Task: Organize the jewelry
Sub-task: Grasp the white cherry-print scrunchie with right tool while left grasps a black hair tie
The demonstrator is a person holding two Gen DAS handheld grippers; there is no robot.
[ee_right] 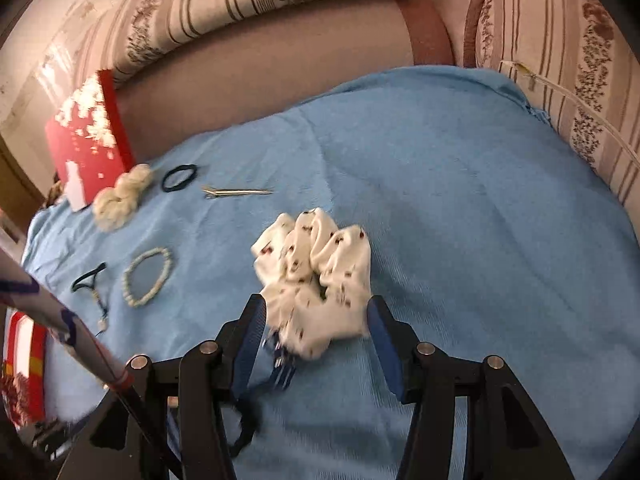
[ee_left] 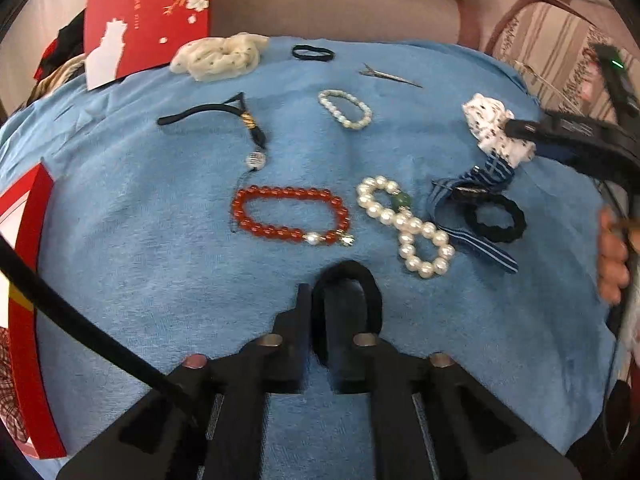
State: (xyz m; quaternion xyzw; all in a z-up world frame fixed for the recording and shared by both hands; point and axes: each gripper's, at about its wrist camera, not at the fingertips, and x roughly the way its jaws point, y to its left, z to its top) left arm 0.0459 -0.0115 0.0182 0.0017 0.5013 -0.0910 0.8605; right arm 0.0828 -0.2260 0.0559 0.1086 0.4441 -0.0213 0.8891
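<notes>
Left gripper [ee_left: 318, 312] is clamping a black hair tie [ee_left: 347, 276]; the jaws are nearly together, with the tie looping around the right finger [ee_left: 340, 320], low over the near edge of the blue cloth [ee_left: 140, 280].

Right gripper [ee_right: 318, 324] is sitting open, jaws wide apart, straddling the white spotted scrunchie [ee_right: 316, 276] near the cloth's right edge. Both blue pads [ee_right: 252, 340] are touching or just beside the scrunchie's sides; cannot tell if they are pressing it.

Rest is lying on the cloth:
- red bracelet [ee_left: 290, 216] mid-cloth, just ahead of the left gripper
- big pearl bracelet [ee_left: 404, 226], twisted into a figure eight, just right of the red one
- striped ribbon [ee_left: 472, 200] and thick black tie [ee_left: 494, 218] overlapping, between the pearls and the spotted scrunchie
- small pearl bracelet [ee_left: 345, 109] toward the far edge, centre
- black cord with charm [ee_left: 224, 120] left of it
- metal clip [ee_left: 390, 75], thin black tie [ee_left: 313, 53] and cream scrunchie [ee_left: 220, 56] along the far edge
- red box [ee_left: 148, 12] standing at the far left corner, touching the cream scrunchie
- another red box [ee_left: 28, 300] edging in at the left side
</notes>
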